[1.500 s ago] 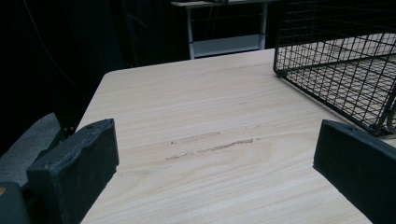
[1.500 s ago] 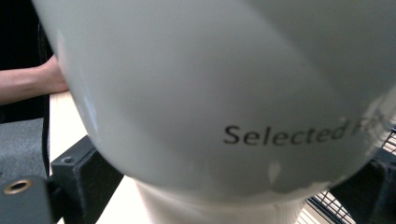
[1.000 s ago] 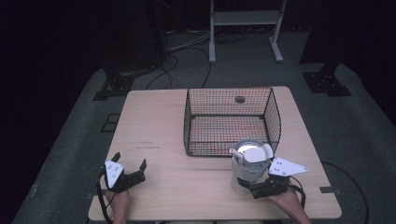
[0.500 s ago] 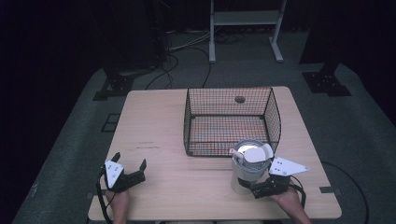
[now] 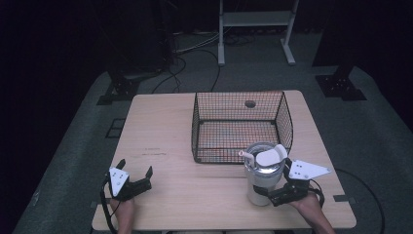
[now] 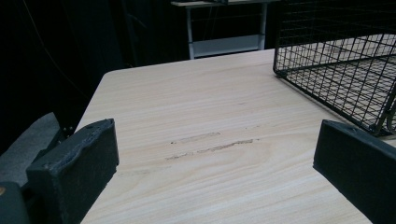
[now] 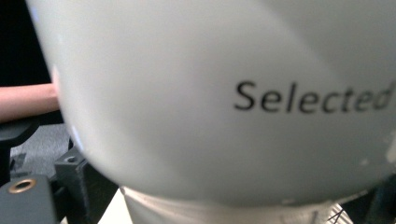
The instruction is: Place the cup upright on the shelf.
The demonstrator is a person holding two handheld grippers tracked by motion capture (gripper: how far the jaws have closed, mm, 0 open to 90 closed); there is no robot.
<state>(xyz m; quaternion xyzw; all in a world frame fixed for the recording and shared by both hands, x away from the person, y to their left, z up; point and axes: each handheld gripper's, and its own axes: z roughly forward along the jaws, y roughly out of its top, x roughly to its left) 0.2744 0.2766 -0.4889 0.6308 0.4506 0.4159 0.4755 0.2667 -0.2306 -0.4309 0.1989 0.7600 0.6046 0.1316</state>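
A white tumbler point(image 5: 259, 184) with a lid and a flip spout stands on the wooden table point(image 5: 160, 126), just in front of the black wire basket point(image 5: 195, 127). My right gripper point(image 5: 273, 195) sits at the tumbler's lower right side, its jaws closed on the body. The tumbler's white wall point(image 7: 187, 93) is very close in the right gripper view and carries the word "Selected". My left gripper point(image 5: 135, 167) rests near the table's front left corner, open, with bare wood between its jaws point(image 6: 217, 140). The basket's corner point(image 6: 336, 70) lies ahead of it to the right.
A dark round spot point(image 5: 250, 104) shows through the basket's far side. Behind the table stand a white metal rack point(image 5: 255, 19) and cables on the grey floor. A forearm point(image 7: 23, 100) shows at the left of the right gripper view.
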